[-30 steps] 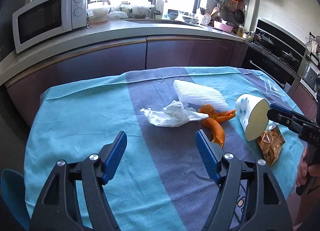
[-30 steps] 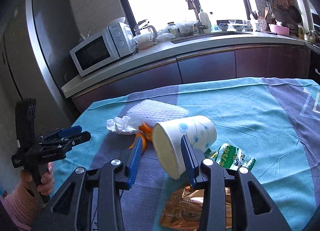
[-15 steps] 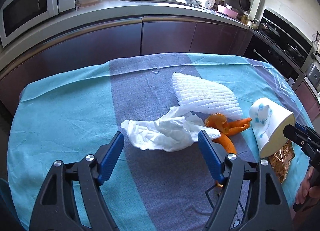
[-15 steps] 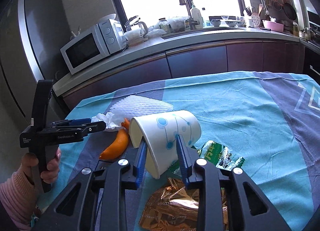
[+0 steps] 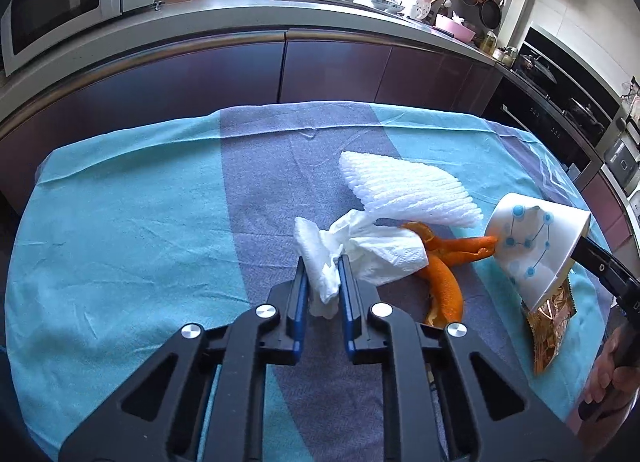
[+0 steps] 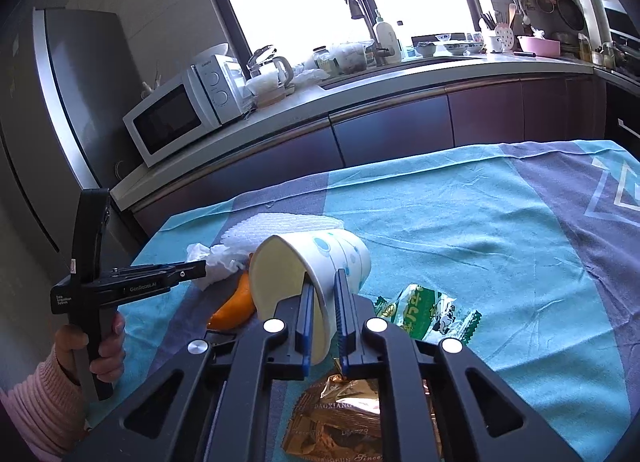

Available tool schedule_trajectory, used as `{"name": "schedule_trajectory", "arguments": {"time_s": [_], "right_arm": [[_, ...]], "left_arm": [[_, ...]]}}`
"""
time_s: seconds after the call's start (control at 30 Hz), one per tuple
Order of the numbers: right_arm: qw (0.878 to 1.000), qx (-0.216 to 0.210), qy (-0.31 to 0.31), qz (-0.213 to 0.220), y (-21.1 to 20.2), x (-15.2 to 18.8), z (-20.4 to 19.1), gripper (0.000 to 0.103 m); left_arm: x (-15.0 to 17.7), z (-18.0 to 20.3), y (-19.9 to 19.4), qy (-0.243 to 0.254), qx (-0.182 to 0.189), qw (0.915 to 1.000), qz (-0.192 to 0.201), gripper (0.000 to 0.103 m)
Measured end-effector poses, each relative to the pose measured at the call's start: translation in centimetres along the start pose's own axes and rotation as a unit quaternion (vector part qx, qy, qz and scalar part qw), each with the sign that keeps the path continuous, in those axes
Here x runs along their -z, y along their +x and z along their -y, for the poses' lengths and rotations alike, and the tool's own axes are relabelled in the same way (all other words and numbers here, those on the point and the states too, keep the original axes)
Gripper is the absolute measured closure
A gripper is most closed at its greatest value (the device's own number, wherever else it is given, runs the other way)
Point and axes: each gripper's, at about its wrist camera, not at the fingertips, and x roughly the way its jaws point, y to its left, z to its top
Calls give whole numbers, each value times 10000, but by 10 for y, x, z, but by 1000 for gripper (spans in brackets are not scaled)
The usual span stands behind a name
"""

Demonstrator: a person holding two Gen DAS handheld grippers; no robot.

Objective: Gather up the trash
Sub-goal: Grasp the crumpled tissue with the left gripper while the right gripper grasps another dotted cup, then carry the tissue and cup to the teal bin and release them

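Six pieces of trash lie on or just above the cloth-covered table [image 5: 120, 229]: one crumpled white tissue [image 5: 360, 254], one paper cup [image 6: 320, 262] printed with blue dots, one white foam fruit net [image 5: 404, 189], one orange peel [image 5: 444, 282] in curling strips, one gold snack wrapper [image 6: 344, 418] and one green-and-white wrapper [image 6: 428, 314]. The left gripper [image 5: 323, 282] has just closed its jaws, and the blue pads now pinch a bunched fold of the tissue, the rest of the sheet spreading ahead and to the right of the fingers, over the near end of the peel. The net lies beyond the tissue, further out from that gripper. The right gripper [image 6: 322, 302] has likewise just closed, and its jaws clamp the cup's wall at the rim, one pad inside and one outside, the cup tipped on its side with its mouth turned toward the left gripper. Directly below the right gripper lies the gold wrapper, and just to its right the green one. Two hands show, each wrapped around a gripper handle, the left hand [image 6: 100, 350] in a pink ribbed sleeve [image 6: 40, 398]. Behind the table, one microwave [image 6: 180, 117] stands on the counter [image 6: 440, 73].
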Motion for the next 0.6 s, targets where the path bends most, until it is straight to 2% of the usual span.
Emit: {"name": "schedule_trajectory", "arguments": {"time_s": [0.1,0.33,0.6], "right_arm": [[10000,-77,-9,64,-5,-2,-3,101],[9995,-239,-34,208,-18,-6,-13,101],[9963,-846,83,156,-19,-7,-28,101]], "left_arm": [[7,-2,-15,24,-94,9998,153,90],[24,-9,-55,-11,-151,9989,451,91],[51,-25,-99,-208,-143,9972,704,91]]}}
